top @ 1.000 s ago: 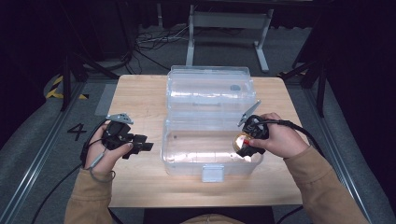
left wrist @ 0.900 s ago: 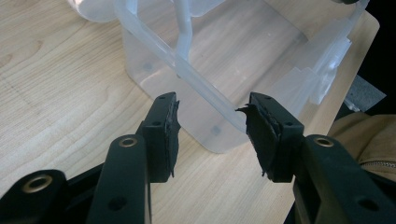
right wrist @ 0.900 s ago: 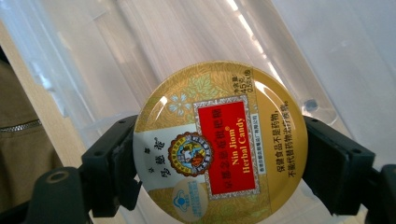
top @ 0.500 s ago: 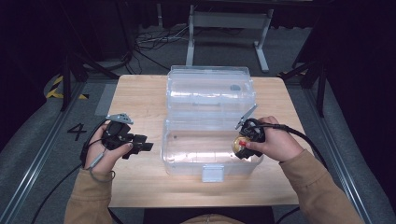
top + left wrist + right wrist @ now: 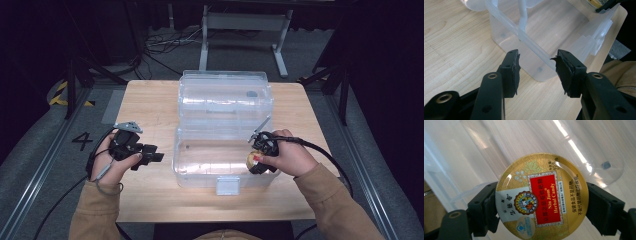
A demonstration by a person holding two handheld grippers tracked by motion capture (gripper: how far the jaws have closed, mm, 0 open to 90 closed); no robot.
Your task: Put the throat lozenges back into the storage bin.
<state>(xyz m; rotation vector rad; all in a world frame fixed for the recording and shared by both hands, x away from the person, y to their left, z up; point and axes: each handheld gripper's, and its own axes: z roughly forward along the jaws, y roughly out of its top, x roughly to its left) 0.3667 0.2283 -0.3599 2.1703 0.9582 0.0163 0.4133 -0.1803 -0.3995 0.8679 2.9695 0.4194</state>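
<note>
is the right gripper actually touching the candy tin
Touching. In the right gripper view the round gold candy tin sits between the right gripper's two black jaws, whose pads press its left and right edges with no gap.

Candy tin [image 5: 541, 199] — "Nin Jiom Herbal Candy"; floor [image 5: 60, 150] — "4".

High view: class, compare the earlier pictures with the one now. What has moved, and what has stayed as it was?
The right claw, shut on the round candy tin, has slid a little along the near right rim of the clear plastic box. Nothing was let go. The left claw stays open beside the box, and the box rests open on the table.
</note>
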